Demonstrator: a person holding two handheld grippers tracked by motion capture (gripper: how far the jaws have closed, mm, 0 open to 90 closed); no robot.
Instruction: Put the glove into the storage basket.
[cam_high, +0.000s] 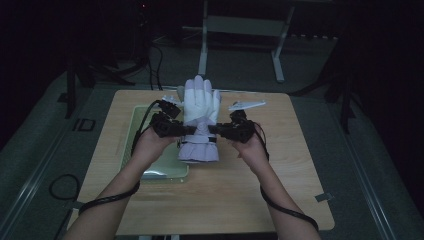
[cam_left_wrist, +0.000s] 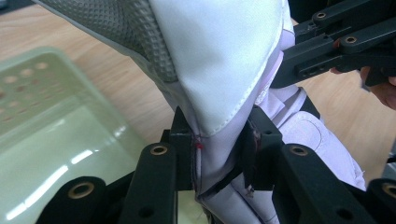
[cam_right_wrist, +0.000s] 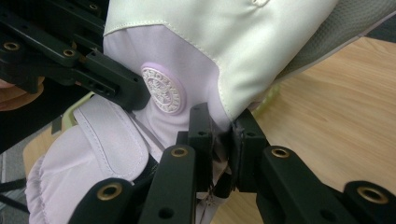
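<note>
- Light wooden desk (cam_high: 300, 165) with rounded corners: bare board right and near; dark room and grey floor around it.
- Pale green plastic tray (cam_high: 131, 131) lies on the desk's left half.
- White and lilac padded glove (cam_high: 200, 117) is held at desk centre, fingers pointing far.
- Left tool (cam_left_wrist: 219, 156) is clamped on the glove's wrist.
- Right tool (cam_right_wrist: 223, 140) pinches the wrist's opposite edge.

A pale green plastic tray (cam_high: 131, 131) with round perforations along its upper rim lies on the left part of a light wooden tabletop (cam_high: 290, 165). Beyond the table, a white metal frame (cam_high: 240, 30) stands on the grey floor (cam_high: 360, 165) in a dark room.
</note>
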